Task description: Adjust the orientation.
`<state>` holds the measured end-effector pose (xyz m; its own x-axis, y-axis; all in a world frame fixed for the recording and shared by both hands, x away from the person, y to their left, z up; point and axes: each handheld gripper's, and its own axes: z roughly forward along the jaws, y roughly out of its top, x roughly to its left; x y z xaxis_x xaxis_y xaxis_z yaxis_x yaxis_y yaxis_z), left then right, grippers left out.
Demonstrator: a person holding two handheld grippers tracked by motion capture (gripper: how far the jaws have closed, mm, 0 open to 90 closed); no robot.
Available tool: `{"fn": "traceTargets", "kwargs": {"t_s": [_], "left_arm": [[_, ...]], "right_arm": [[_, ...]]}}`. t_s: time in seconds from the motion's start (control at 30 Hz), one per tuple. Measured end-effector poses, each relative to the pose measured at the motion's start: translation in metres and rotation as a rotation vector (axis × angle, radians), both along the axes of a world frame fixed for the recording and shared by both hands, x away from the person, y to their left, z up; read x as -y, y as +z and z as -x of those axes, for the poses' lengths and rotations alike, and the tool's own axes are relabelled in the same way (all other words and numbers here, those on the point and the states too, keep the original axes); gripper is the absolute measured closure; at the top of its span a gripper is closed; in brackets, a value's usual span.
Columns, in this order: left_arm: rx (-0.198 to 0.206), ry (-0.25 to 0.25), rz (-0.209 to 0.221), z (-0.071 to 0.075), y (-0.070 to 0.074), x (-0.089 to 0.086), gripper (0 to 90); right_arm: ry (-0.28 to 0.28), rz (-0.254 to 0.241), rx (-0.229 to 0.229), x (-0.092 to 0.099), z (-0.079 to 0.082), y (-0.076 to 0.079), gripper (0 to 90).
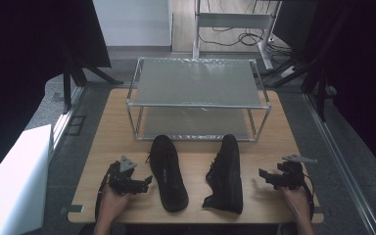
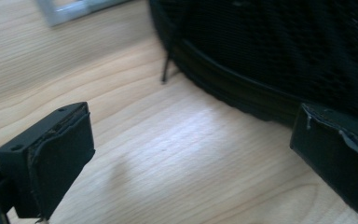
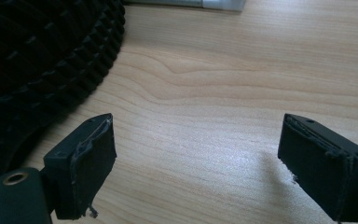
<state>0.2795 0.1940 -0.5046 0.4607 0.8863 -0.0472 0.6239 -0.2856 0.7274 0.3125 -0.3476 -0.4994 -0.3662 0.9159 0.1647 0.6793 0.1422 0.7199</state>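
In the high view, the left hand-held gripper (image 1: 147,181) and right hand-held gripper (image 1: 263,174) rest low on the counter (image 1: 103,142), each held from the bottom edge and pointing inward at two black shoes, the left shoe (image 1: 168,172) upright and the right shoe (image 1: 226,172) tipped sideways. The left gripper view shows wide-open, empty jaws, with the shoe's mesh side (image 2: 279,51) at upper right. The right gripper view shows equally wide, empty jaws, with a ridged sole (image 3: 37,60) at upper left.

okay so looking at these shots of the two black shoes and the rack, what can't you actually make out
- Left shoe: left gripper view cuts it off at the top and right edges.
- Right shoe: right gripper view shows its sole, cropped at the left.
- Rack's lower shelf: high view, back part hidden under the upper shelf.
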Motion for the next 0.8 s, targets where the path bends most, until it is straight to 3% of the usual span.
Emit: {"fn": "traceTargets", "kwargs": {"t_s": [0.1, 0.27, 0.8], "left_arm": [[-0.011, 0.027, 0.011, -0.001, 0.0, -0.006, 0.0], [0.01, 0.058, 0.045, -0.001, 0.002, -0.01, 0.0], [0.009, 0.049, 0.016, -0.001, 0.0, -0.009, 0.0]], "right_arm": [[0.008, 0.002, 0.021, -0.002, 0.001, 0.003, 11.6], [0.028, 0.015, 0.069, -0.009, 0.004, 0.014, 11.7], [0.127, 0.018, 0.101, -0.043, 0.013, 0.053, 11.3]]}}
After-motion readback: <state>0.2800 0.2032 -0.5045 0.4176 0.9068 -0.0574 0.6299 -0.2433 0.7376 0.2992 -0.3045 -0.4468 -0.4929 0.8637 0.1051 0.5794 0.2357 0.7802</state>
